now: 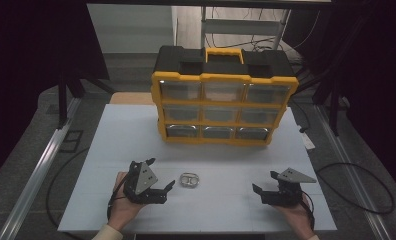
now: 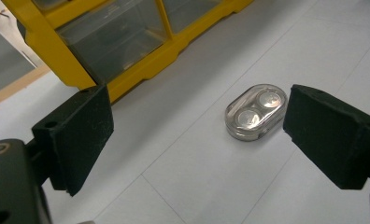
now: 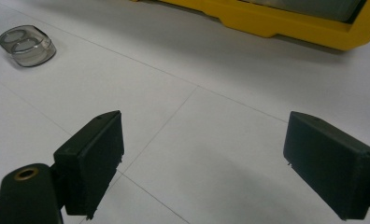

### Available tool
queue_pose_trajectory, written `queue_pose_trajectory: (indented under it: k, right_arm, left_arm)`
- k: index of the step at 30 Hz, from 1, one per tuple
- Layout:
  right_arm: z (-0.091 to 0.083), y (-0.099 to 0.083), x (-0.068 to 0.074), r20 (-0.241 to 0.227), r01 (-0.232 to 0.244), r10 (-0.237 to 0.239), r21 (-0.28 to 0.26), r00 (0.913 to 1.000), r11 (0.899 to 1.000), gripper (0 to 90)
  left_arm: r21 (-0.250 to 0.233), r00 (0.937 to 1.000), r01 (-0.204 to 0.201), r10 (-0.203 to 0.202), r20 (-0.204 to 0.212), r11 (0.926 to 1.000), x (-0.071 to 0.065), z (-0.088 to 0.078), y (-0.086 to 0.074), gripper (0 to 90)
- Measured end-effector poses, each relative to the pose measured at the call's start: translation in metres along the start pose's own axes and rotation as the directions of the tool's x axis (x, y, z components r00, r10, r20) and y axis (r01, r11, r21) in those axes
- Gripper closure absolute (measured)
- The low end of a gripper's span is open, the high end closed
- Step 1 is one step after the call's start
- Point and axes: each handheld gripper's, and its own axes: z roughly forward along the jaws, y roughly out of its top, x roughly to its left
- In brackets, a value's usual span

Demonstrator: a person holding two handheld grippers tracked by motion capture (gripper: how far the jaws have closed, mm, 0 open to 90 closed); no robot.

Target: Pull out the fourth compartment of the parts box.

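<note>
Both grippers are matte black. The left gripper (image 1: 162, 189) and right gripper (image 1: 264, 190) each carry a grey three-cornered plate and blocky, rectangular jaws. A brass-ringed screw hole sits below the right gripper's left-hand jaw. A pale cuff (image 1: 105, 233) shows.

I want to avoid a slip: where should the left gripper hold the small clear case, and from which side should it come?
Probably across the short width of the clear case, one jaw on each long flat side, coming down from above. It lies flat on the table and is low, oval, with rounded ends that could slip. The left gripper is open, close beside it.
</note>
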Motion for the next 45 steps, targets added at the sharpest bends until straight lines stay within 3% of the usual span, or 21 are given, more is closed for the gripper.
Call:
queue_pose_trajectory:
  k: [8, 15, 23, 30, 32, 40, 45]
  right_arm:
    - [0.0, 0.0, 0.0, 0.0, 0.001, -0.001, 0.003, 1.0, 1.0, 13.1]
    - [0.0, 0.0, 0.0, -0.004, 0.0, 0.0, 0.0, 1.0, 1.0, 13.2]
    - [0.0, 0.0, -0.001, -0.004, -0.002, 0.002, 0.002, 1.0, 1.0, 13.2]
    - [0.0, 0.0, -0.001, -0.003, 0.0, 0.0, 0.005, 1.0, 1.0, 13.2]
    - [0.0, 0.0, -0.001, -0.003, -0.004, 0.004, 0.003, 1.0, 1.0, 13.2]
    - [0.001, 0.0, -0.001, -0.003, 0.0, 0.0, 0.006, 1.0, 1.0, 13.2]
    - [0.001, 0.0, -0.001, -0.002, -0.001, 0.001, 0.004, 1.0, 1.0, 13.2]
  left_arm:
    - [0.02, 0.9974, -0.063, 0.063, -0.036, 0.9978, -0.001, 0.002, 0.004, 9.9]
    - [0.03, 0.9958, -0.076, 0.078, -0.049, 0.9966, 0.001, 0.003, 0.004, 9.8]
    - [0.036, 0.9947, -0.095, 0.097, -0.036, 0.9948, -0.003, 0.005, 0.006, 9.4]
    - [0.051, 0.9887, -0.139, 0.142, -0.048, 0.9889, -0.005, 0.008, 0.01, 9.5]
    - [0.062, 0.9833, -0.169, 0.172, -0.059, 0.9837, -0.007, 0.009, 0.011, 9.6]
    - [0.07, 0.974, -0.21, 0.215, -0.07, 0.9751, -0.01, 0.011, 0.014, 9.7]
    - [0.071, 0.9732, -0.216, 0.221, -0.065, 0.9738, -0.01, 0.012, 0.015, 9.7]
